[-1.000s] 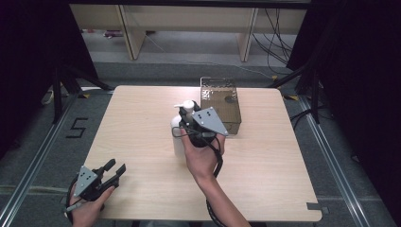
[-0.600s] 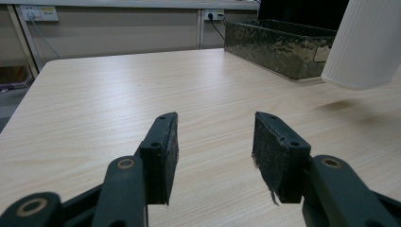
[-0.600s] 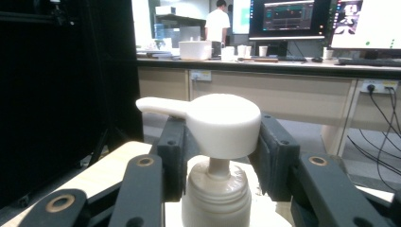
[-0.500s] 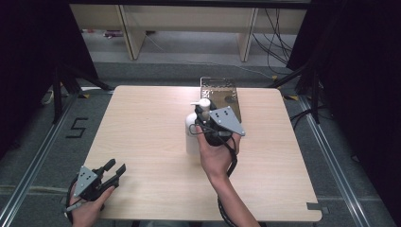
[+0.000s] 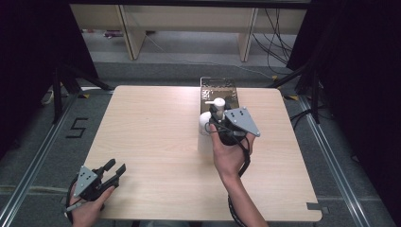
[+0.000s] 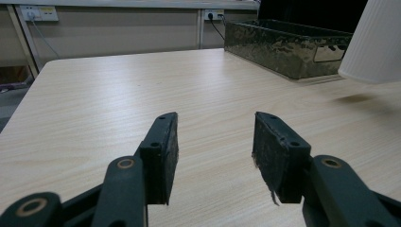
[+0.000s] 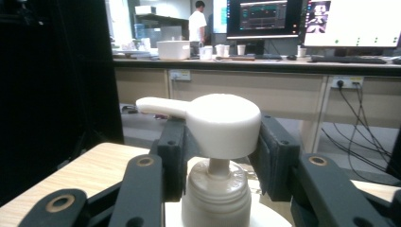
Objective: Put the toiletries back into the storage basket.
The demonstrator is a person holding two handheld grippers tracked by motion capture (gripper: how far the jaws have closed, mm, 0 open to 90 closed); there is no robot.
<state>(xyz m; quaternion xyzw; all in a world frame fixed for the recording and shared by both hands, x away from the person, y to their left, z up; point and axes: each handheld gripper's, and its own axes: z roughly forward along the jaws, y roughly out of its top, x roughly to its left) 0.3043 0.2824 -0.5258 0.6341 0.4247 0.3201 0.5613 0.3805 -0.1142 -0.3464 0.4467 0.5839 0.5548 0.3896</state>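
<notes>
While your right tongs [image 5: 216,115] grip the white pump bottle [image 5: 206,122] at its neck, the bottle hangs clear of the surface [image 5: 151,132] — in the left gripper view its ribbed base [image 6: 373,42] floats above a soft shadow on the wood. From the right gripper view, the pump head [image 7: 222,124] sits between the two black jaws, spout pointing left, and the collar [image 7: 216,194] shows below it. You hold the bottle just beside the near end of the dark metal tray [image 5: 218,89], which lies at the far edge of the surface. Your left tongs [image 5: 111,171] rest at the near left corner — jaws spread apart, nothing between them, well apart from the bottle. A person stands far off in the room behind, near lit monitors [image 7: 265,18].
</notes>
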